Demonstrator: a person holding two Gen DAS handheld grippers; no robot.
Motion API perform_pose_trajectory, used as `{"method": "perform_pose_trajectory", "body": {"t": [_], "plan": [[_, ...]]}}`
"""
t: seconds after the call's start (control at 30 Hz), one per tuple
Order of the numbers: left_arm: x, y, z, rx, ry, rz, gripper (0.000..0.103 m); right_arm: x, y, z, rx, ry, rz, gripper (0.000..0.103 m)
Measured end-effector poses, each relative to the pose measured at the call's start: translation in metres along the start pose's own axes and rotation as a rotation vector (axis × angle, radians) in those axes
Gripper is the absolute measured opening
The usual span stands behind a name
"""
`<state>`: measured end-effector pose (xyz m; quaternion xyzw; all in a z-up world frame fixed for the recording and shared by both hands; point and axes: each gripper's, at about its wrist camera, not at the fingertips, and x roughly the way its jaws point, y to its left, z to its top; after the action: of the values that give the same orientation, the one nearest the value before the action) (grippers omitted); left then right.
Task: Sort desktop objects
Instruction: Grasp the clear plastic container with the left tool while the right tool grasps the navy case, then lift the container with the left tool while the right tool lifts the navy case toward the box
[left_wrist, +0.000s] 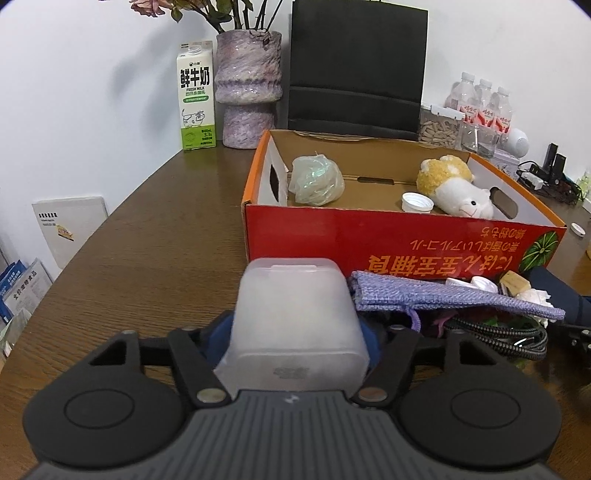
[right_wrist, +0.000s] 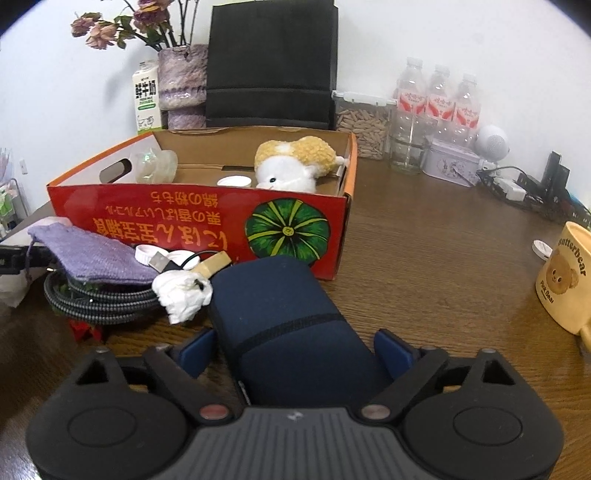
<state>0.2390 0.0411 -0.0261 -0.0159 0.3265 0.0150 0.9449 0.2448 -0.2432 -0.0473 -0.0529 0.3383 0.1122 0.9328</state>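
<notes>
Left wrist view: my left gripper straddles a frosted plastic box, pads seemingly touching it (hard to be sure); on the right, my right gripper spans a navy case, fingers not touching, before the red carton
</notes>
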Motion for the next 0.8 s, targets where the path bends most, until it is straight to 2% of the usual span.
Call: {"method": "perform_pose_trajectory", "body": {"t": [0.37, 0.8], "plan": [[-0.006, 0.000, -0.001, 0.000, -0.018, -0.002, 0.066, -0.013, 0.003, -0.004, 0.000, -0.041, 0.021, 0.064], [-0.023, 0.007, -0.002, -0.012, -0.048, 0.005, 0.067, -0.032, 0.000, -0.007, 0.055, -0.087, -0.010, 0.059]]}}
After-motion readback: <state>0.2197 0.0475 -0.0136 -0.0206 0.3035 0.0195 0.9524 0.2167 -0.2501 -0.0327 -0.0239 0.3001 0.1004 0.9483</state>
